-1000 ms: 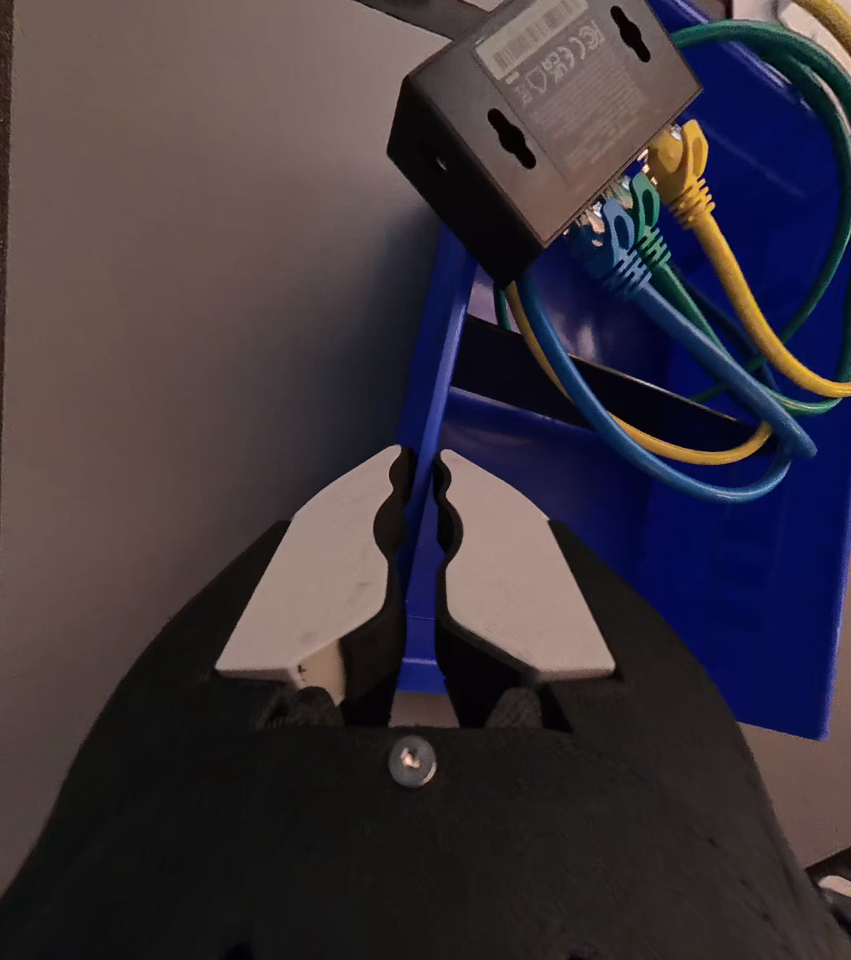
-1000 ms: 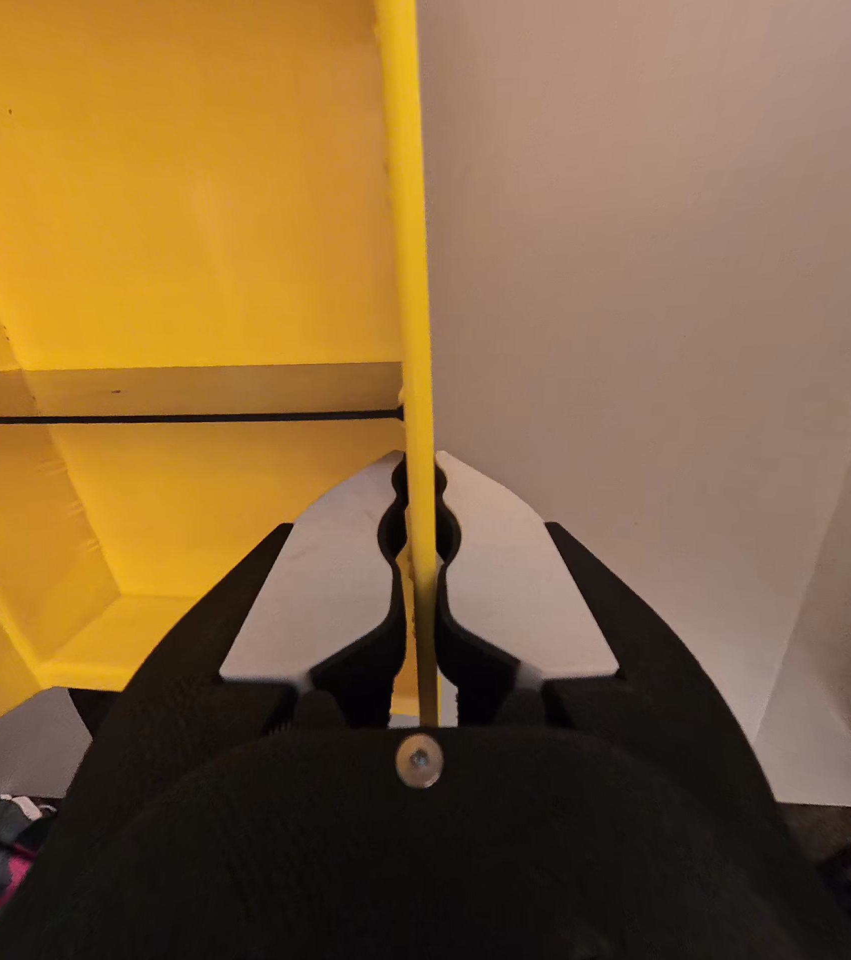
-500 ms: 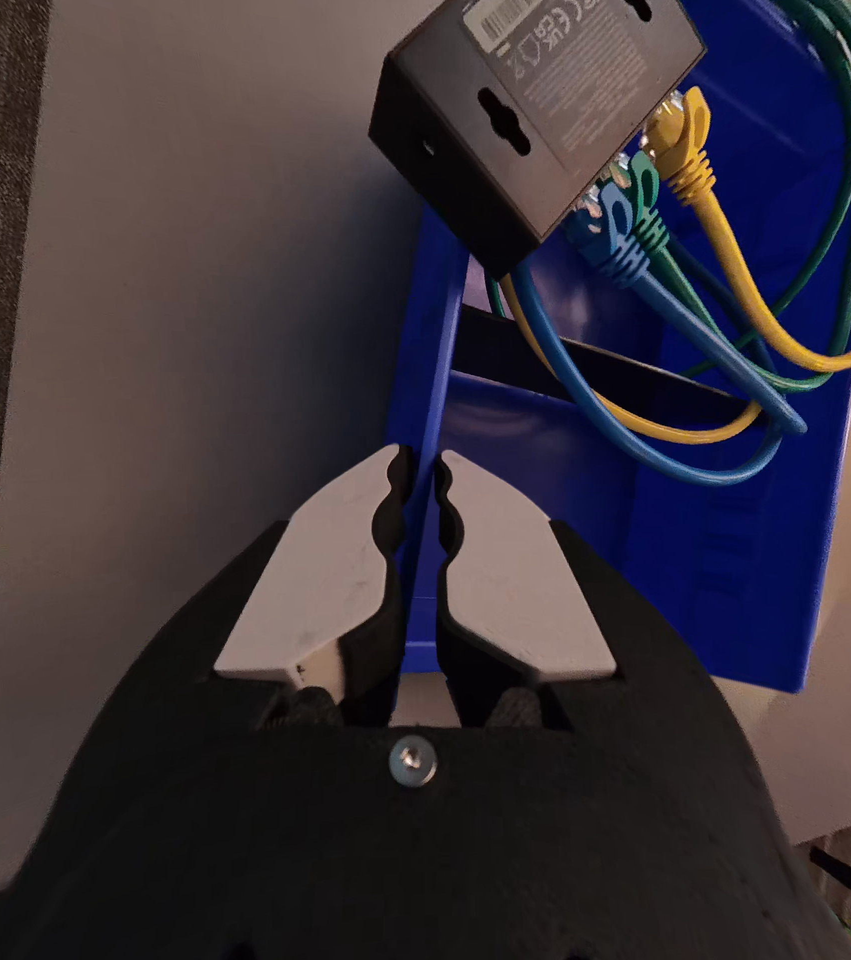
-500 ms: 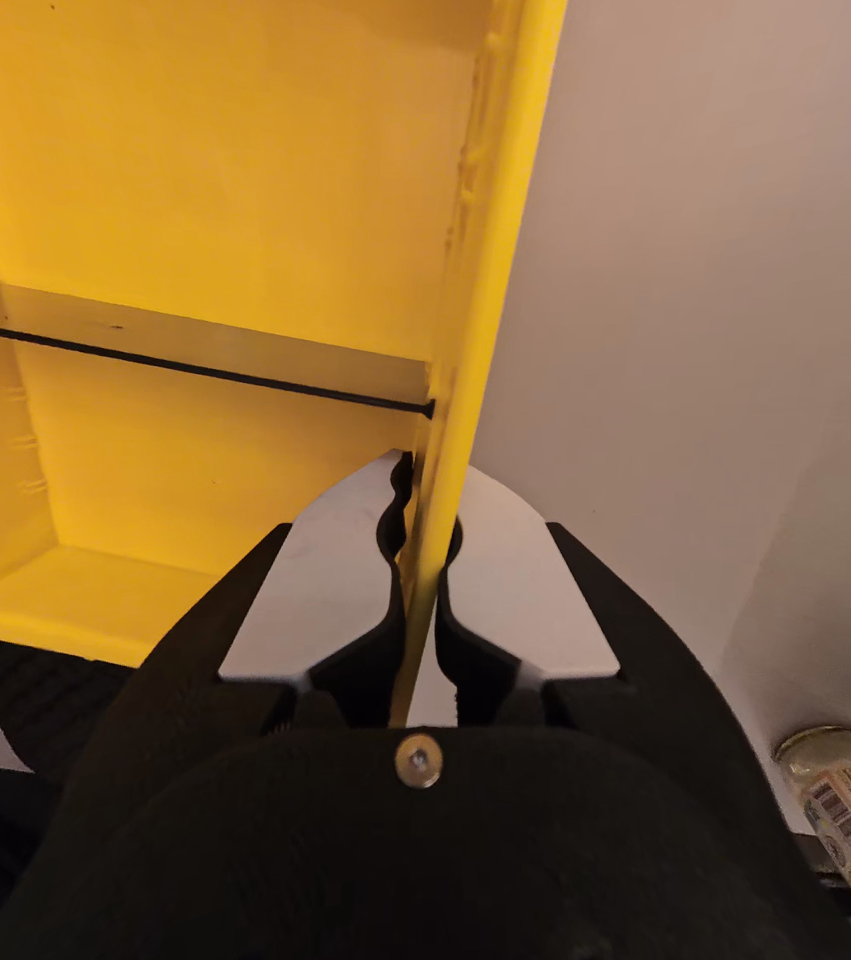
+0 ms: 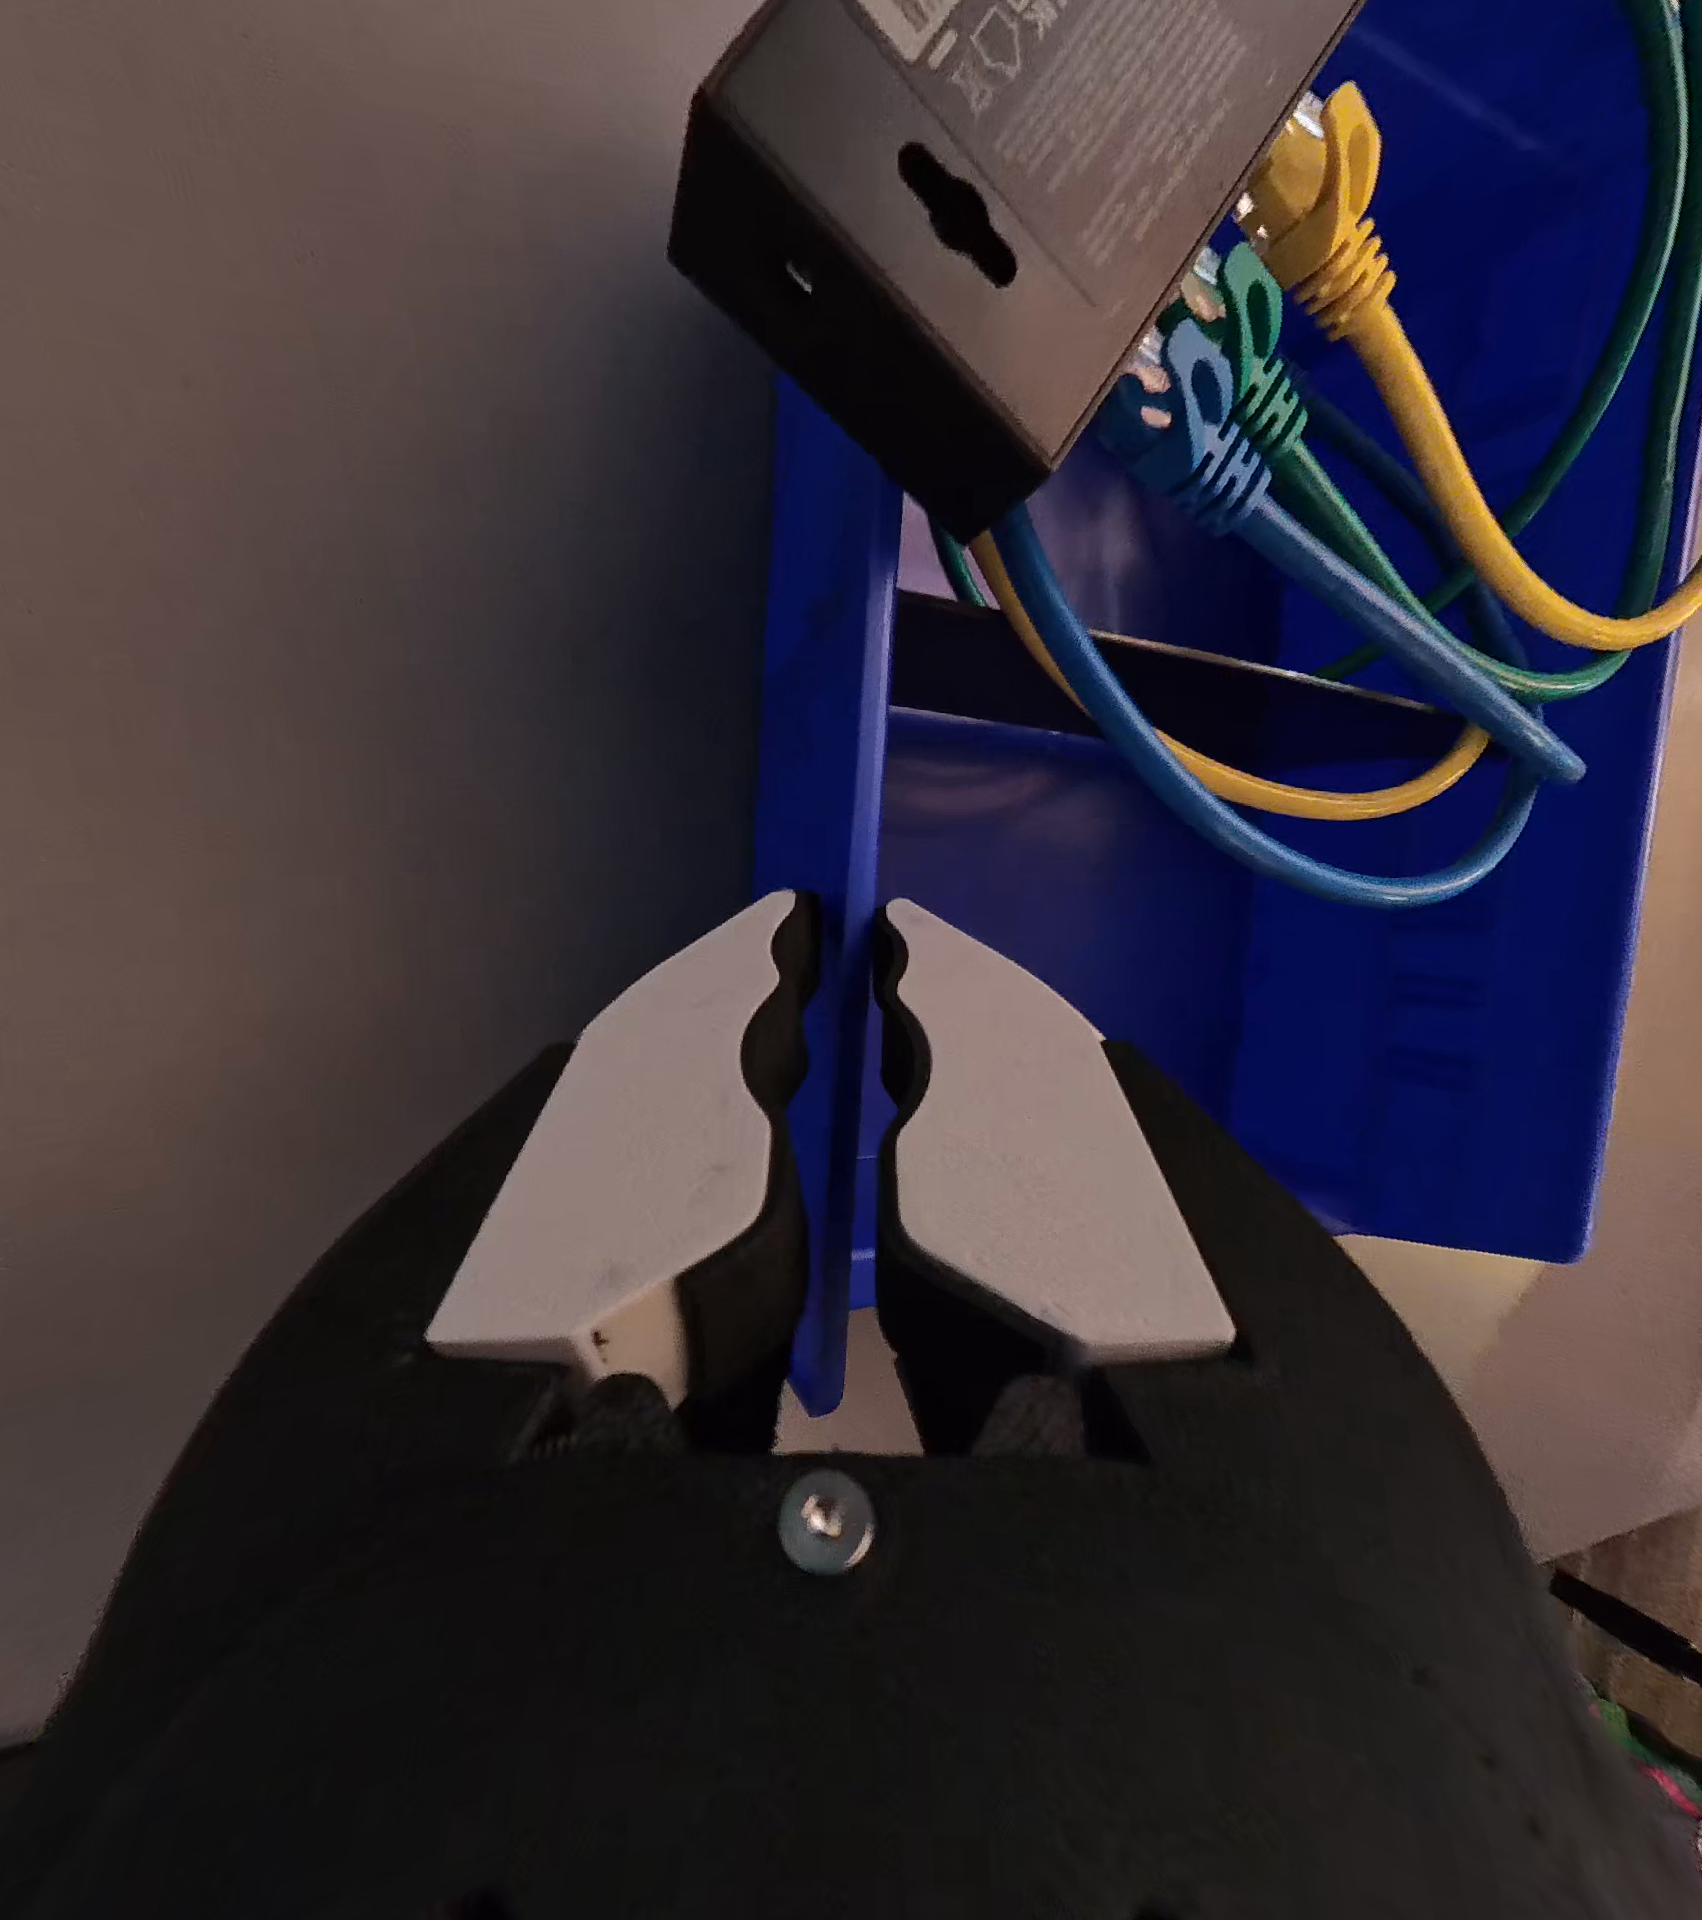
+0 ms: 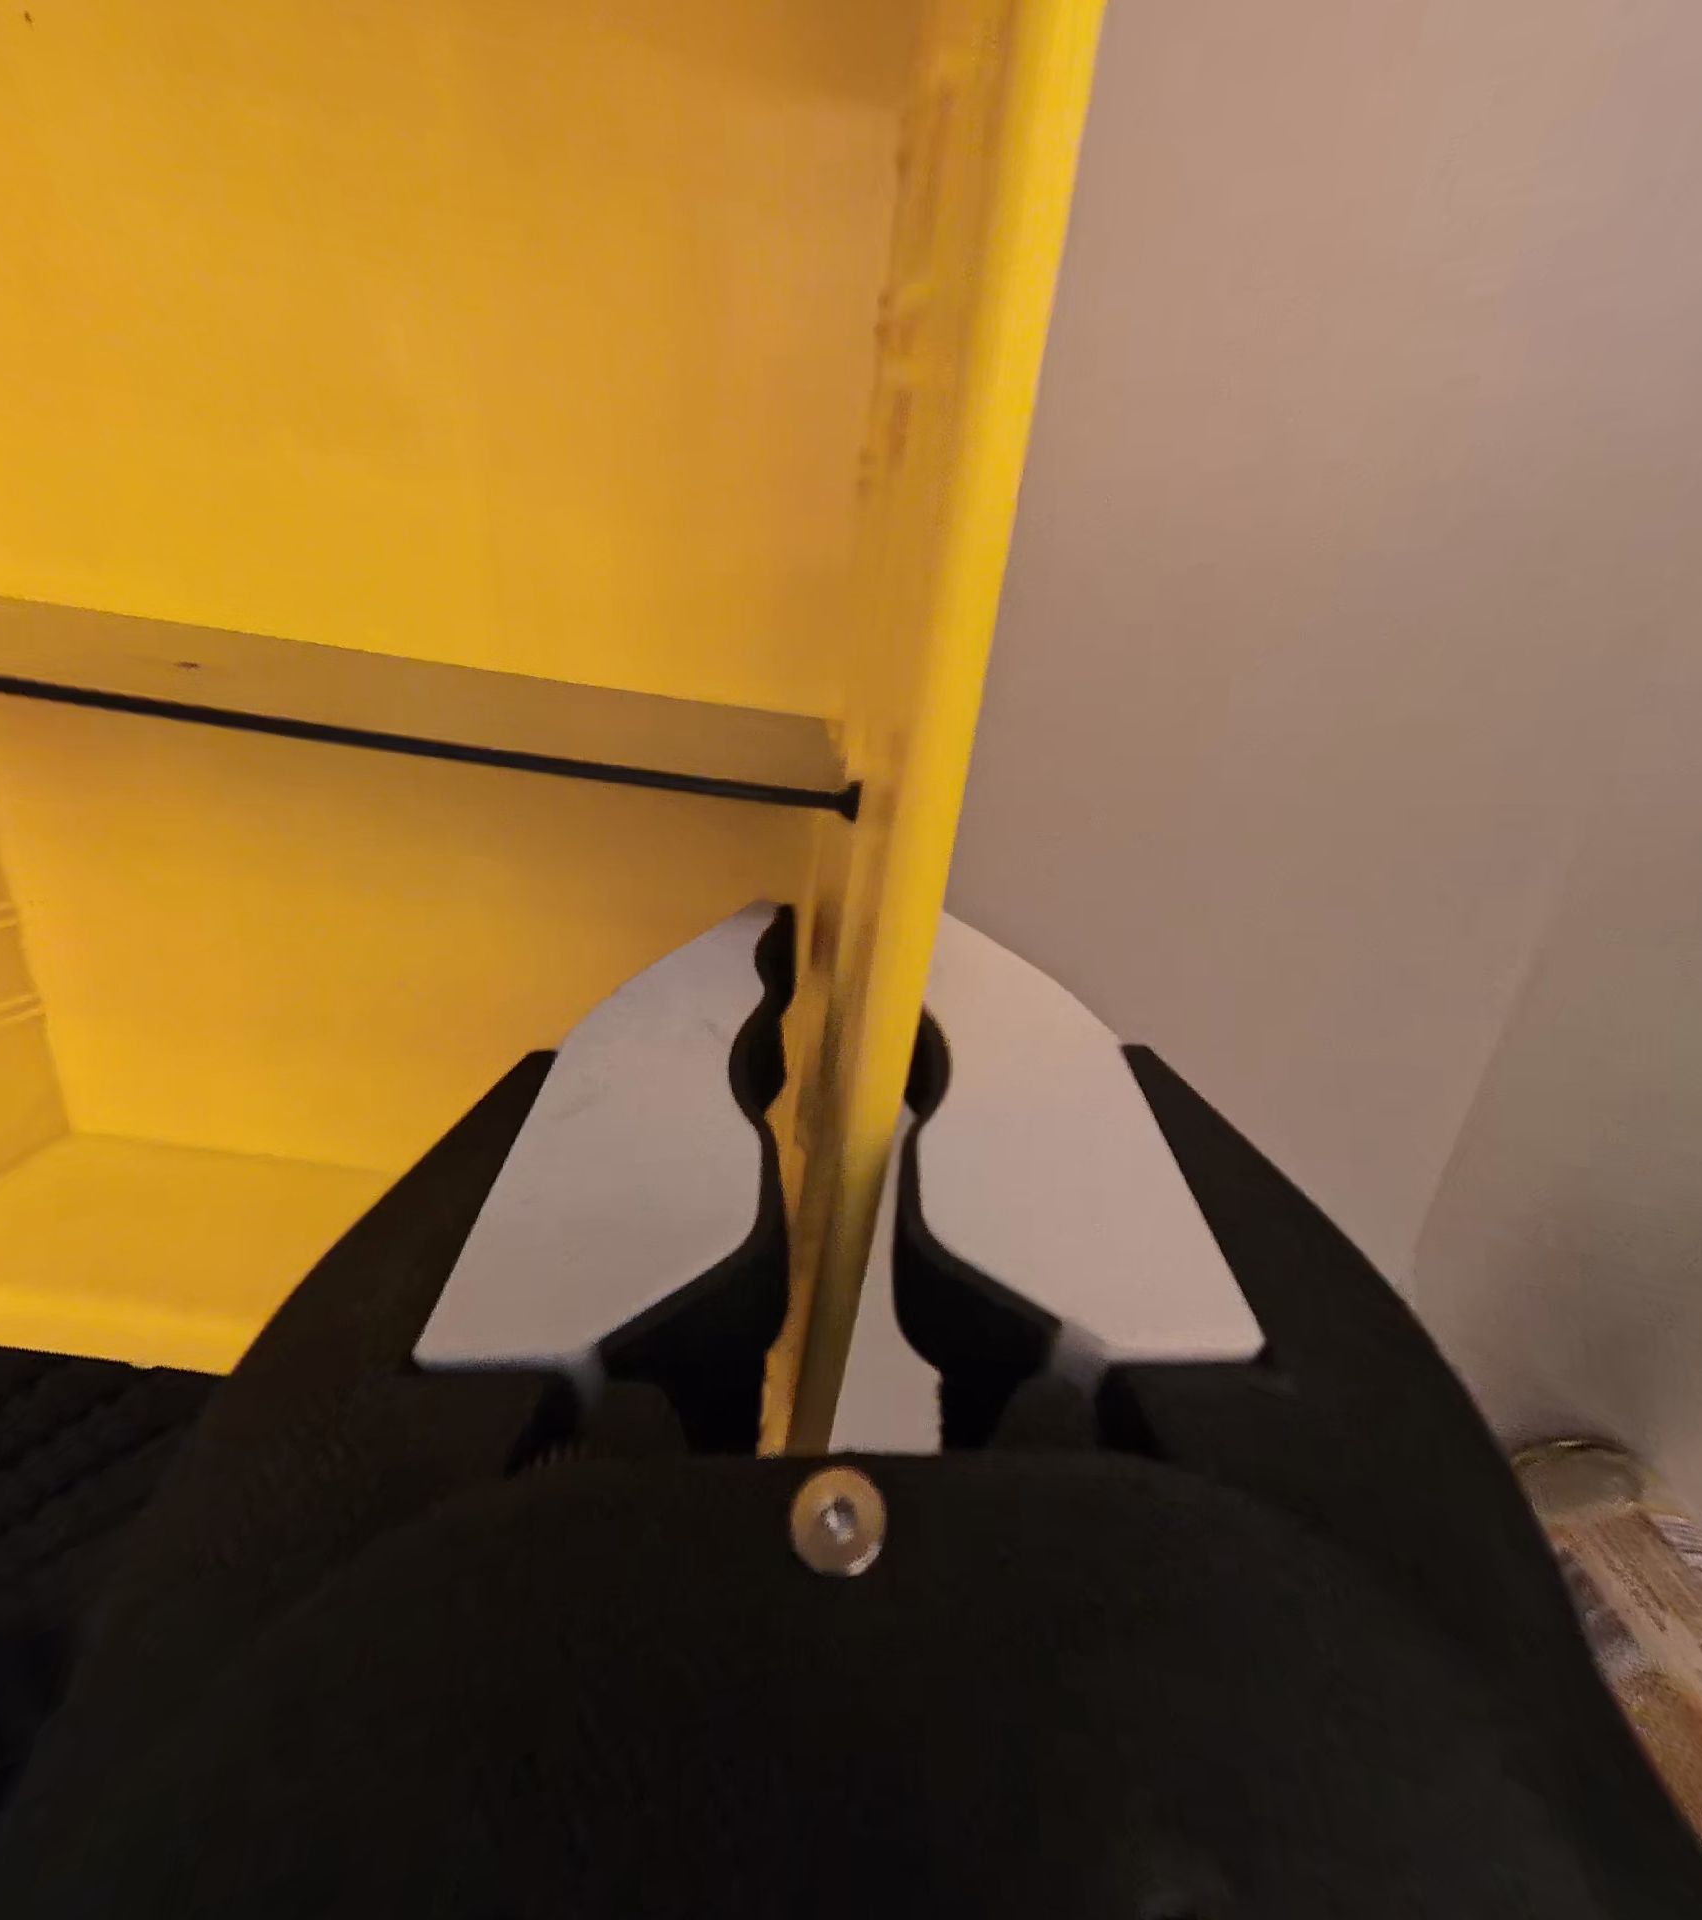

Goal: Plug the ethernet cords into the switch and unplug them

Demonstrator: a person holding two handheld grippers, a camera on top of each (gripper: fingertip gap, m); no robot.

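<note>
In the left wrist view my left gripper [image 5: 842, 914] is shut on the side wall of a blue bin [image 5: 1117, 987]. A black switch [image 5: 972, 218] lies upside down across the bin's top left rim. A yellow cord [image 5: 1429, 457], a green cord [image 5: 1647, 312] and a blue cord [image 5: 1346, 561] are plugged into its ports and loop inside the bin. In the right wrist view my right gripper [image 6: 852, 920] is shut on the right side wall of a yellow bin [image 6: 390, 364], which is empty and has a thin black rod [image 6: 359, 732] across it.
Both bins rest on a pale grey tabletop [image 5: 307, 623], which also shows in the right wrist view [image 6: 1346, 520]. A jar with a metal lid [image 6: 1657, 1621] lies at the lower right of the right wrist view. Dark quilted fabric [image 6: 5, 1455] shows below the yellow bin. The gap from one gripper's tips to the other's is roughly 90 cm.
The blue bin has come closer and turned a little in the left view, with the switch now at the top edge. The yellow bin has tilted, its gripped wall leaning right; the jar came into view.
</note>
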